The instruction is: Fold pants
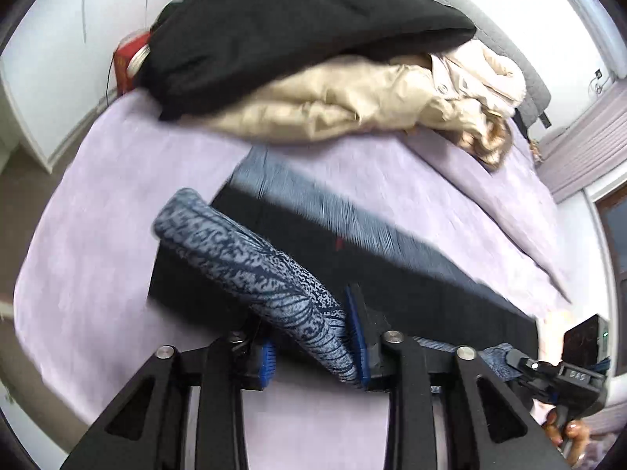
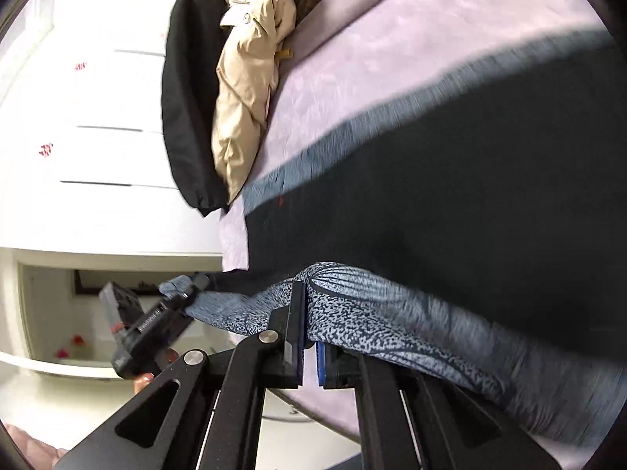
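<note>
The pants are blue-grey patterned fabric with a dark inner side, lying across a lilac bedspread. My left gripper is shut on a raised fold of the pants near the bed's front edge. My right gripper is shut on the same patterned edge and holds it lifted above the dark spread part. The right gripper shows in the left wrist view at the far right, and the left gripper shows in the right wrist view at the left, both gripping the fabric.
A black garment and a beige jacket are piled at the far side of the bed. A red box stands beyond them. White drawers and a shelf stand beside the bed.
</note>
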`<control>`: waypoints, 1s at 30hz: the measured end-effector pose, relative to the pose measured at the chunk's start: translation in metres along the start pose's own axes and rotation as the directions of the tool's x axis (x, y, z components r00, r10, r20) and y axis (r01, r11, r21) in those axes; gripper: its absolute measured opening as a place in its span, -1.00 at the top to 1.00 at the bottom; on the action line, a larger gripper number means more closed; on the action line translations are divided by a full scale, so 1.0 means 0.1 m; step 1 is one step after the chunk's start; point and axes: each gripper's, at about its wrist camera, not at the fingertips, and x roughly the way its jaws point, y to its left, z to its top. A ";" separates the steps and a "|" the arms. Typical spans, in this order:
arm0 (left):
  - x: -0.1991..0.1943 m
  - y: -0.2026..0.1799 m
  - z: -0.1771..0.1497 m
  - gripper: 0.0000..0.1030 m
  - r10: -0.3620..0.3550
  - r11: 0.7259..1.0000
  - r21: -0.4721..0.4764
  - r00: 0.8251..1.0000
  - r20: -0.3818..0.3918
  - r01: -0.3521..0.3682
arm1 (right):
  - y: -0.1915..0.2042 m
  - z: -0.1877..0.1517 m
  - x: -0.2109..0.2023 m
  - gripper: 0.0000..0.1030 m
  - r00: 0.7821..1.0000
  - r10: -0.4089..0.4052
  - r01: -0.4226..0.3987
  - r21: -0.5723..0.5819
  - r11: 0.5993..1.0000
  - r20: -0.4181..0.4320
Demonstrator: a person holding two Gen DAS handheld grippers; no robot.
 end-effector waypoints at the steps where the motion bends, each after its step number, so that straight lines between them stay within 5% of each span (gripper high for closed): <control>1: 0.13 -0.04 0.11 -0.12 0.046 0.999 0.008 0.999 0.019 -0.046 | -0.04 0.17 0.11 0.89 1.000 -0.006 0.006 0.009 1.000 -0.015; 4: 0.56 -0.08 0.32 -0.48 0.124 0.992 0.025 0.991 0.050 -0.126 | -0.32 0.61 0.44 0.86 0.998 -0.015 0.018 0.053 0.998 -0.061; 8: 1.15 0.01 0.49 -0.51 0.220 0.975 0.002 0.975 -0.018 -0.220 | -0.61 0.90 0.80 0.84 0.995 -0.028 0.037 0.093 0.995 -0.096; 11: 0.94 0.03 0.54 -0.51 0.220 0.975 -0.027 0.975 0.019 -0.219 | -0.50 0.89 0.73 0.68 0.993 -0.019 0.029 0.084 0.996 -0.116; 13: 0.71 0.00 0.54 -0.51 0.249 0.968 0.001 0.966 0.065 -0.249 | -0.34 0.84 0.61 -0.20 0.994 -0.027 0.030 0.026 0.999 -0.110; 14: 0.55 -0.04 0.51 -0.51 0.271 0.961 0.032 0.958 0.091 -0.275 | -0.24 0.77 0.51 -0.31 0.995 -0.020 0.020 -0.004 1.000 -0.101; 16: 0.43 -0.10 0.44 -0.51 0.281 0.955 0.070 0.954 0.106 -0.289 | -0.08 0.60 0.36 -0.28 0.996 0.005 -0.011 -0.068 0.998 -0.089; 20: 0.76 -0.41 0.27 -0.51 0.272 0.942 0.195 0.962 0.034 -0.273 | 0.11 0.59 0.62 0.01 0.991 -0.106 0.087 -0.207 0.974 -0.085; 22: 1.01 -0.51 0.18 -0.51 0.276 0.937 0.222 0.961 0.006 -0.270 | 0.00 0.72 0.81 0.10 0.984 -0.153 0.136 -0.178 0.975 -0.087; 24: 1.30 -0.61 0.11 -0.51 0.333 0.915 0.245 0.943 -0.006 -0.322 | -0.16 0.90 0.84 0.25 0.982 -0.177 0.168 -0.129 0.977 -0.067; 30: 1.12 -0.87 0.04 -0.51 0.324 0.894 0.332 0.946 -0.014 -0.301 | -0.48 1.01 0.13 0.20 0.997 -0.068 0.067 0.025 0.997 0.035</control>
